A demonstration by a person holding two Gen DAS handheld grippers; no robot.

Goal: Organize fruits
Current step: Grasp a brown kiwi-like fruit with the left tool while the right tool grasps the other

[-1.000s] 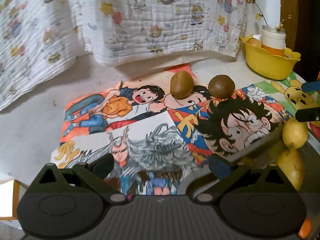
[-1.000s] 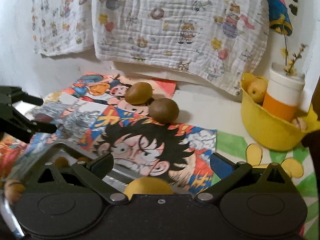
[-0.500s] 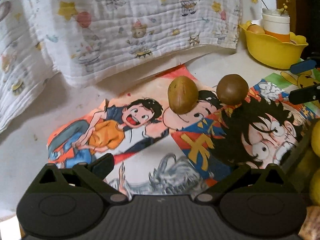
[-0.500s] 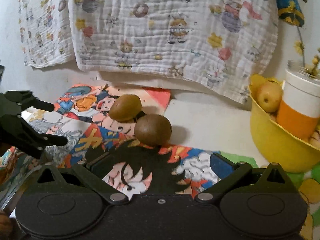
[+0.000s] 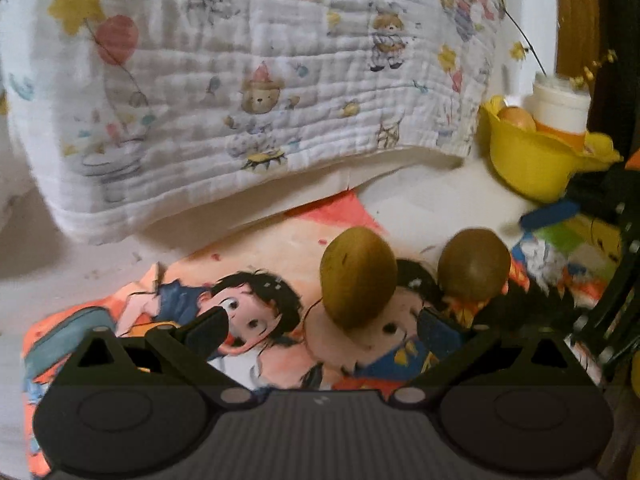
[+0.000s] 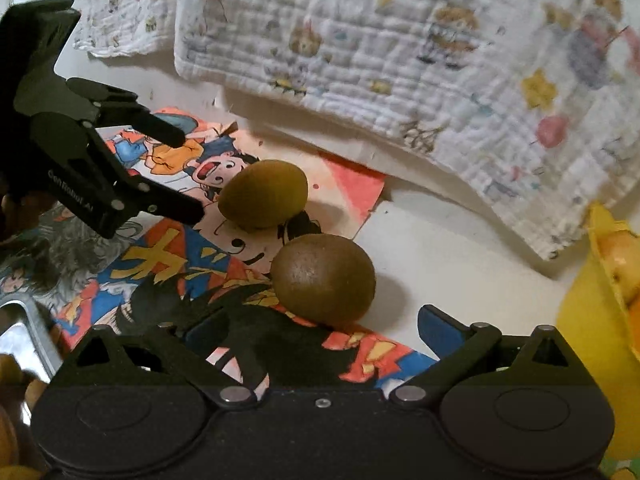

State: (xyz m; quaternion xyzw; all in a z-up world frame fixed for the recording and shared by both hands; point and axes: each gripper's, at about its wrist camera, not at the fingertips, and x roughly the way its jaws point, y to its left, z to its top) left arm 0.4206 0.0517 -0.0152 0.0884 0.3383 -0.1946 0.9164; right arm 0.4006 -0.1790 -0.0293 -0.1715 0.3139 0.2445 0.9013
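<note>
**Ana:** So, two kiwis lie on the comic-print mat [image 6: 160,256]. The greener kiwi [image 5: 358,276] sits further back, the browner kiwi [image 6: 324,280] nearer the right-hand camera, and the two are close together, perhaps touching.

**Ben:** Where is the left gripper [image 5: 320,324]?

**Ana:** Low over the mat, right behind the greener kiwi. Its jaws are spread wide with nothing between them; the fruit sits just ahead of the tips. From the right wrist view you see the same tool from the side [image 6: 188,176], both black fingers splayed, the lower fingertip just beside the greener kiwi. I cannot tell whether it touches.

**Ben:** And the right gripper [image 6: 320,326]?

**Ana:** Also agape and empty. The browner kiwi lies just in front of the gap between its blue-padded fingers [image 6: 438,330], apart from both.

**Ben:** Anything else around?

**Ana:** A yellow bowl [image 5: 532,164] stands at the far right on the pale tabletop [image 6: 440,248], well apart from the kiwis. It holds at least one round yellowish fruit [image 5: 516,118] and a white and orange cup [image 5: 560,108] with thin twigs. A printed muslin cloth [image 5: 280,80] hangs behind everything, its hem near the mat's back edge. At the lower left of the right wrist view, a shiny metal tray rim [image 6: 24,328] shows, with brownish fruit blurred beside it.
</note>
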